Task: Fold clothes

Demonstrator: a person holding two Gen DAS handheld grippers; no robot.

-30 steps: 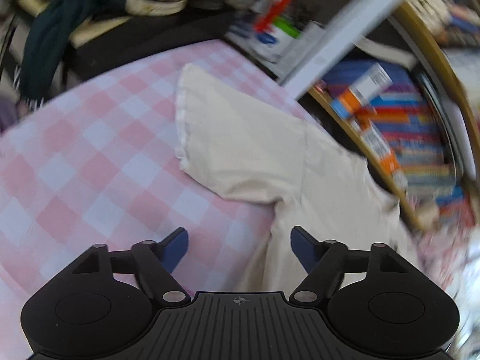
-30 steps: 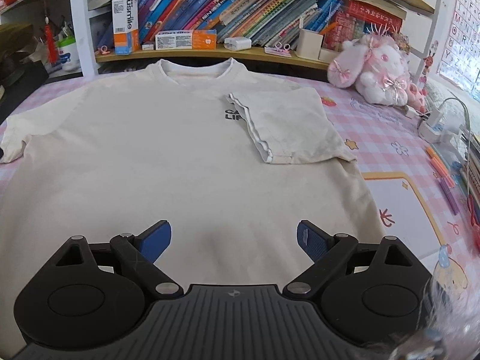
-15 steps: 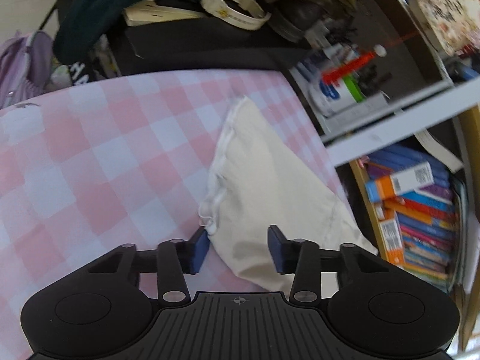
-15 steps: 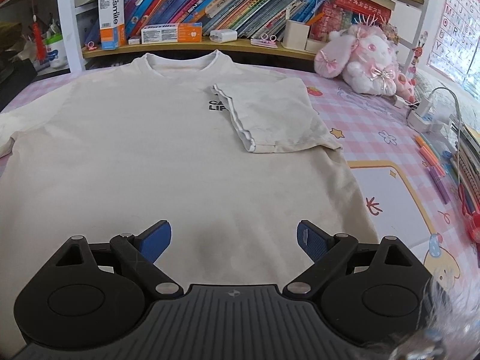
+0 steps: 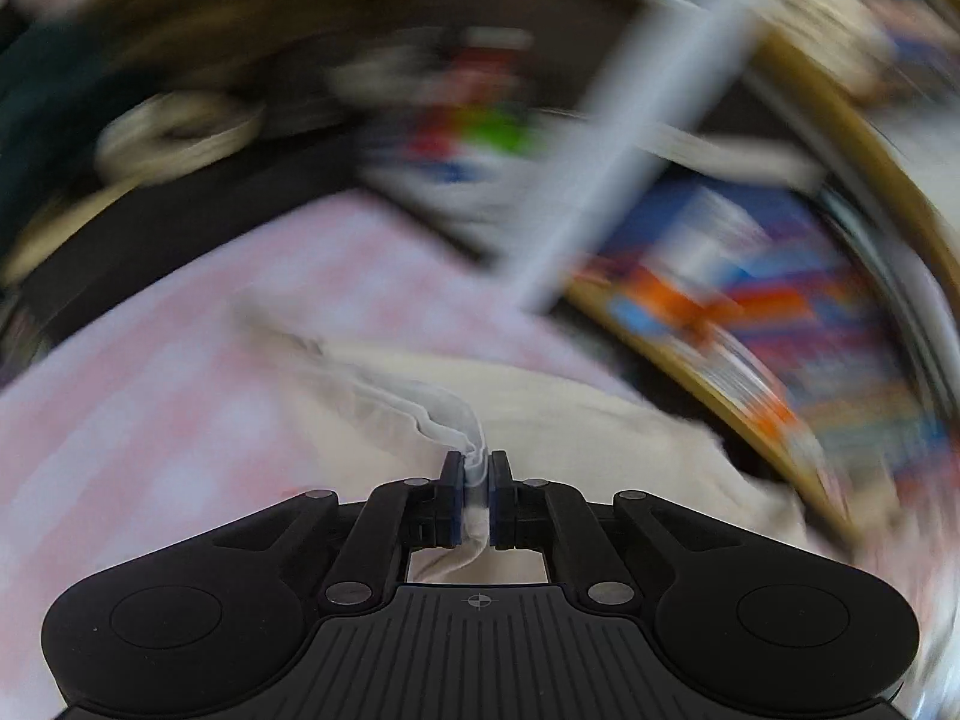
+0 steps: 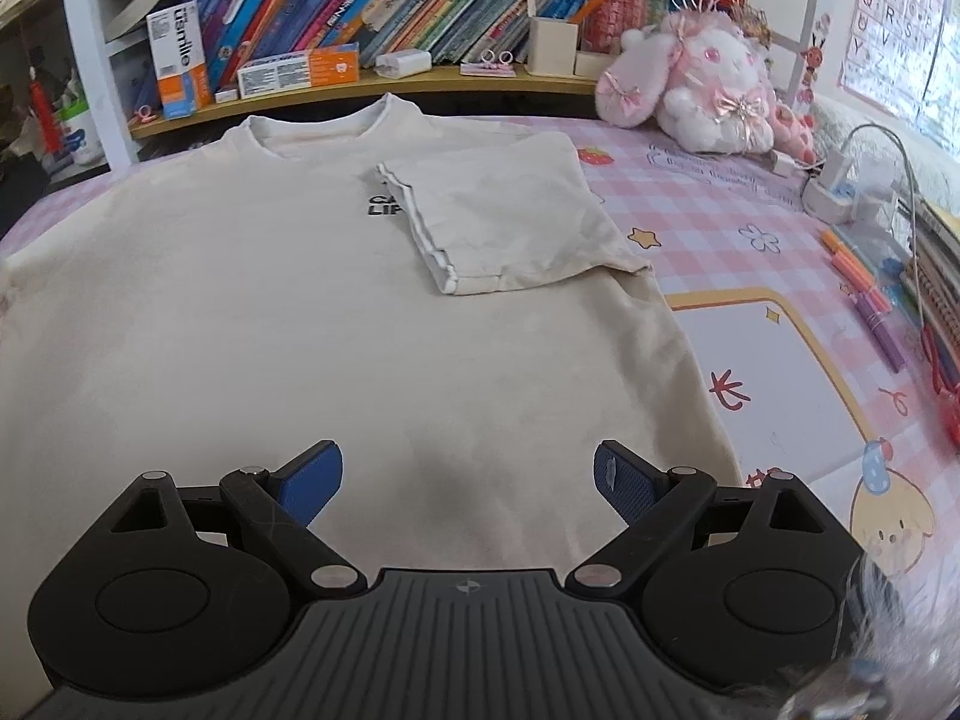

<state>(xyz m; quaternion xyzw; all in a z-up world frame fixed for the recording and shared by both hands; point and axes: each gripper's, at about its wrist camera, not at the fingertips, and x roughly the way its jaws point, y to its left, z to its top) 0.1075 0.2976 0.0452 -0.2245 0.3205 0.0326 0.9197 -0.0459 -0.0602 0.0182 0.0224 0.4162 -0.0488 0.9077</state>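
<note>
A cream T-shirt (image 6: 288,324) lies flat on the pink checked tablecloth (image 6: 708,222), collar toward the bookshelf. One sleeve (image 6: 510,222) is folded in over the chest, beside a small black print. My right gripper (image 6: 468,474) hovers open over the lower part of the shirt, nothing between its blue pads. In the blurred left wrist view, my left gripper (image 5: 477,468) is shut on the hem of the other sleeve (image 5: 420,408), which rises from the cloth into the jaws.
A bookshelf (image 6: 420,6) with books and boxes runs along the table's far edge. A pink plush rabbit (image 6: 696,84) sits at the back right. Markers (image 6: 864,294), a charger with cable (image 6: 840,192) and notebooks lie along the right side.
My left gripper has closed on the sleeve hem and is swinging fast, blurring its view. The right gripper stays open and has drifted slightly over the shirt.
</note>
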